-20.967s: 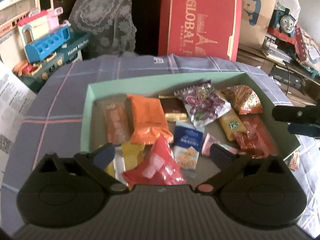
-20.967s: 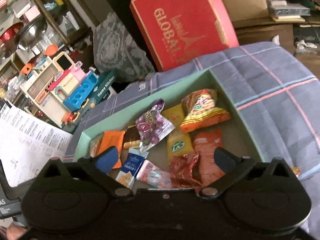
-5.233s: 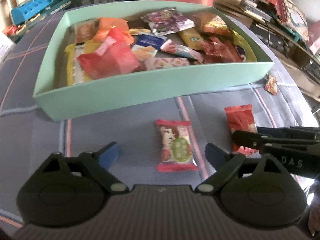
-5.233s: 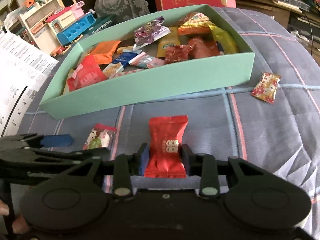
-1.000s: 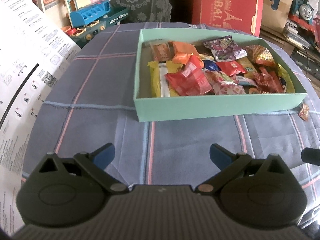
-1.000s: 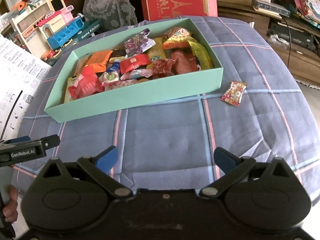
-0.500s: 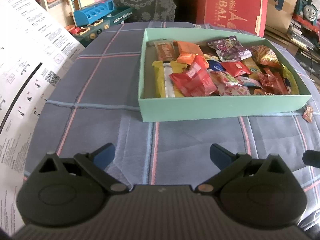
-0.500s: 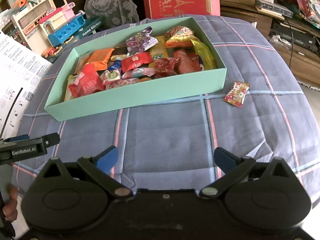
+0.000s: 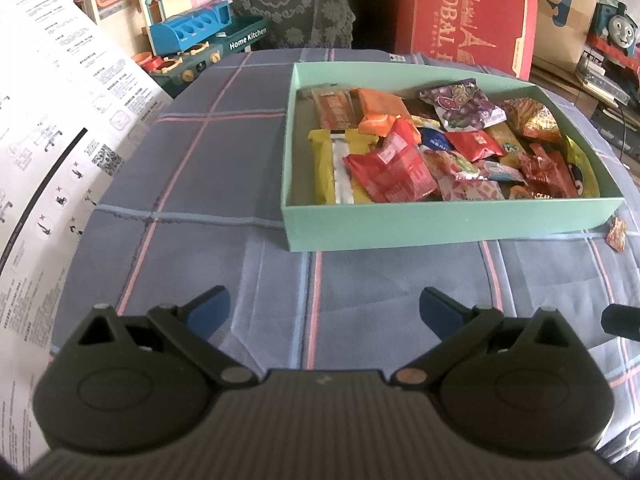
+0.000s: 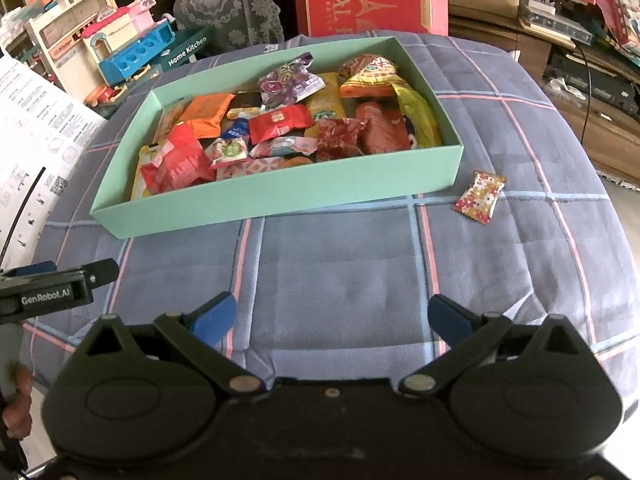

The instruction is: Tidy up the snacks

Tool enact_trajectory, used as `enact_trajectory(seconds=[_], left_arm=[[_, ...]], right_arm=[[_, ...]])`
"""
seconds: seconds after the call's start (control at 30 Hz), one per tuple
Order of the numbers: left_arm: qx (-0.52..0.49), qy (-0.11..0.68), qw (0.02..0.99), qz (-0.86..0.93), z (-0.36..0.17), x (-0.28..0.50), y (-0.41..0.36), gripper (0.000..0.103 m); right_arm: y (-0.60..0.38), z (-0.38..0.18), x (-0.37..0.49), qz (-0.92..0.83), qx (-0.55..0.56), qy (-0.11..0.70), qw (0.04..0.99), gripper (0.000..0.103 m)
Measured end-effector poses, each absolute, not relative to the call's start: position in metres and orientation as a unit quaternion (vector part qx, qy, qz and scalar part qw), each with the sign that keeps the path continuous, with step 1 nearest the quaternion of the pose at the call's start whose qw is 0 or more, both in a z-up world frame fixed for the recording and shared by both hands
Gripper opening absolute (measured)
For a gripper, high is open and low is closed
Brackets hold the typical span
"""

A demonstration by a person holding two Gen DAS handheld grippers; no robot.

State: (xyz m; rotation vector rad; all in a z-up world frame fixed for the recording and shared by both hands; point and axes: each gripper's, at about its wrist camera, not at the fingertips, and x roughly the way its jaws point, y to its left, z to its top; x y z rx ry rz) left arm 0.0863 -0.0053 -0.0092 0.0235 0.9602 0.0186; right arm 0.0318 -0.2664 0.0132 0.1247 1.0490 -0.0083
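Observation:
A mint green box [image 9: 440,226] [image 10: 280,196] full of several wrapped snacks lies on the blue checked cloth. One flowered candy [image 10: 480,197] [image 9: 616,233] lies on the cloth just outside the box's near right corner. My left gripper [image 9: 323,310] hovers open over bare cloth in front of the box, nothing between its fingers. My right gripper [image 10: 332,318] is open too, over the cloth nearer than the box, with the candy ahead and to its right. The left gripper's fingers [image 10: 60,280] show at the left edge of the right wrist view.
A red carton [image 9: 468,16] stands behind the box. A toy kitchen set [image 10: 132,52] sits at the back left. A large printed paper sheet [image 9: 48,140] runs along the left side. Shelves with clutter and a toy train [image 9: 616,32] fill the right.
Both grippers have drawn back slightly and stay open. The box and the loose candy lie where they were.

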Motion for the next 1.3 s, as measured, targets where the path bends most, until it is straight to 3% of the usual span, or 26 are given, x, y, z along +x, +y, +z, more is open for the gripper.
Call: enact_trajectory(seconds=[1.3], left_arm=[[0.021,0.448,0.894,0.006,-0.006,0.091,-0.004,0.103]], right_arm=[[-0.259,0.013,0.045,0.003,0.043,0.501,0.864,0.103]])
